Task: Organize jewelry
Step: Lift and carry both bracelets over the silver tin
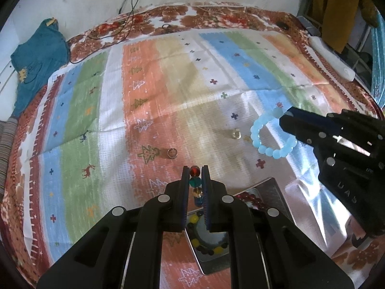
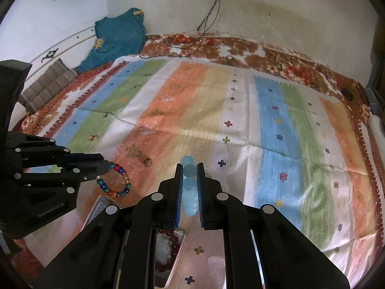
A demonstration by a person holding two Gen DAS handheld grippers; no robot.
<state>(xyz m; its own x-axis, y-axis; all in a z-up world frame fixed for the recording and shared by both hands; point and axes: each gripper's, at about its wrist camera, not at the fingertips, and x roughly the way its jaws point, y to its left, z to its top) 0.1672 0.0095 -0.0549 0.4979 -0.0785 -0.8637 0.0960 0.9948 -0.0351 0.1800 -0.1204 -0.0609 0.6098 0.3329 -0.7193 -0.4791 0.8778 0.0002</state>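
Left hand-held gripper (image 1: pixel 195 172): jaws clamped on the multicoloured bead bracelet (image 2: pixel 113 180), which hangs off the bed as a loop in the right wrist view. I read this as the carry step, both pieces lifted and bound for the metal tray (image 1: pixel 272 187) just below.

Middle of the striped cloth (image 1: pixel 168 77): two small rings still lie loose, one (image 1: pixel 172 153) on the orange band, another (image 1: pixel 236 134) nearer the pale blue beads.

Tray already holds a dark red bracelet (image 2: pixel 173 240) and a yellow-and-black one (image 1: pixel 199 243).

Right hand-held gripper (image 2: pixel 189 168): jaws closed on the pale blue bead bracelet (image 1: pixel 269 134), held above the cloth.

Next move, as I judge it: bring each bracelet over a free spot in the tray, lower, then part the jaws. Rings come after; they look fiddly to pinch.
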